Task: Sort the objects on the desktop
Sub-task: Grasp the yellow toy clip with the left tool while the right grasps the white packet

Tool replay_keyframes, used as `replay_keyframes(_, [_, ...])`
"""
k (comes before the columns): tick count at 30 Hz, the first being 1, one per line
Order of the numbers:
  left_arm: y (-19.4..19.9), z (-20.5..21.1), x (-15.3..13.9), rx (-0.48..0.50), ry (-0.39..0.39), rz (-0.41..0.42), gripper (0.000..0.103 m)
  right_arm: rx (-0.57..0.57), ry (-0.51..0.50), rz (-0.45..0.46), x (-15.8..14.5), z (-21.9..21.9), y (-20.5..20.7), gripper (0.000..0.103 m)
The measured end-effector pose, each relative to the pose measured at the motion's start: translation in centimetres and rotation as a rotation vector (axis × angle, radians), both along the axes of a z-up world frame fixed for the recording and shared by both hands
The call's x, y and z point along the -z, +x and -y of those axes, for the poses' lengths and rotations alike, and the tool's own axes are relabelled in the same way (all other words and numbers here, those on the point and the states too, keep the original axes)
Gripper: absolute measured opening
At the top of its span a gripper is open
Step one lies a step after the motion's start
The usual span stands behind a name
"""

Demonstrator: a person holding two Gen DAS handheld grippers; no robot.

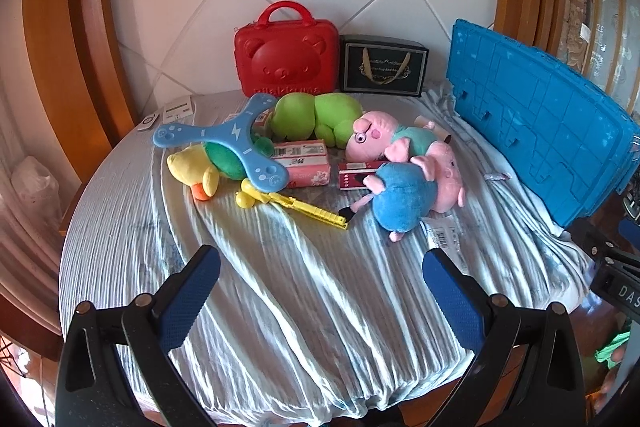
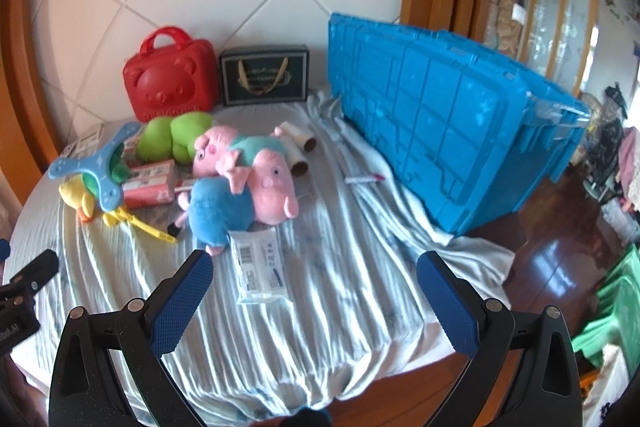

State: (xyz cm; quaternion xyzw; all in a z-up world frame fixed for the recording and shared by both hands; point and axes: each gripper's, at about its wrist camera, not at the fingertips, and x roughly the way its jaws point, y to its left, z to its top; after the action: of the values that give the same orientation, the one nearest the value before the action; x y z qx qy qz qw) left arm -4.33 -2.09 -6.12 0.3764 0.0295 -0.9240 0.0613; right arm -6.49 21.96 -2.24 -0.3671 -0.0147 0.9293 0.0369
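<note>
Left gripper (image 1: 320,291): fingers spread wide, nothing between them, hovering over bare cloth near the front edge of the table
Right gripper (image 2: 314,291): fingers spread wide and empty, above the cloth just in front of a white packet (image 2: 260,265)
Table (image 1: 104,211): round, covered by a wrinkled pale striped cloth (image 1: 300,287) that hangs over the front edge
Toys: heaped in the middle and left of the table, toward the wall
Blue-bodied pig (image 1: 404,199): lies on its side, touching the teal-shirted pig (image 1: 392,139) behind it
Green plush (image 1: 320,119): behind the pigs, in front of the red case (image 1: 286,57)
Boomerang (image 1: 236,143): blue, resting across a yellow duck (image 1: 192,171) and a pink box (image 1: 308,163)
Yellow stick toy (image 1: 292,205): flat on the cloth, just in front of the boomerang
Blue crate (image 2: 452,131): along the right edge, lid side tipped toward the toys
Black gift box (image 2: 266,77): against the wall, between the red case and crate
Cardboard tubes (image 2: 300,151): two, between the pigs and crate
Pen (image 2: 364,179): on the cloth near the crate's base
Open room: the front half of the cloth, from the packet to the table edge
</note>
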Motion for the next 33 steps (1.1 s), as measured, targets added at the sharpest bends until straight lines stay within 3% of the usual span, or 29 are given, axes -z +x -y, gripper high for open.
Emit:
replay_keyframes(7, [-3.7, 3.3, 6.1, -0.129, 0.037, 0.182, 0.103, -0.075, -0.018, 0.158, 5.7, -1.3, -5.8, 0.103])
replay_keyframes(15, [-6.3, 4.6, 9.9, -0.301, 0.04, 0.282, 0.103, -0.257, -0.095, 0.295, 11.4, -1.1, -12.3, 0.101])
replay_keyframes(20, [-8.6, 4.9, 11.9, -0.362, 0.056, 0.309, 0.103, -0.337, -0.12, 0.39, 14.8, 0.4, -14.8, 0.077])
replay_keyframes(28, [-13.8, 7.3, 13.7, -0.398, 0.125, 0.295, 0.103, -0.354, -0.145, 0.489, 18.2, 2.2, -15.8, 0.077])
replay_keyframes(30, [-15.3, 7.9, 13.6, -0.407, 0.14, 0.271, 0.103, -0.338, -0.078, 0.486, 18.6, 2.2, -16.1, 0.066])
replay_keyframes(31, [-16.3, 8.1, 13.7, -0.411, 0.142, 0.263, 0.103, -0.317, -0.047, 0.481, 18.7, 2.0, -16.3, 0.049])
replay_keyframes(33, [-18.2, 8.6, 14.3, -0.413, 0.147, 0.262, 0.096, -0.276, -0.059, 0.483, 18.7, 0.9, -16.9, 0.046])
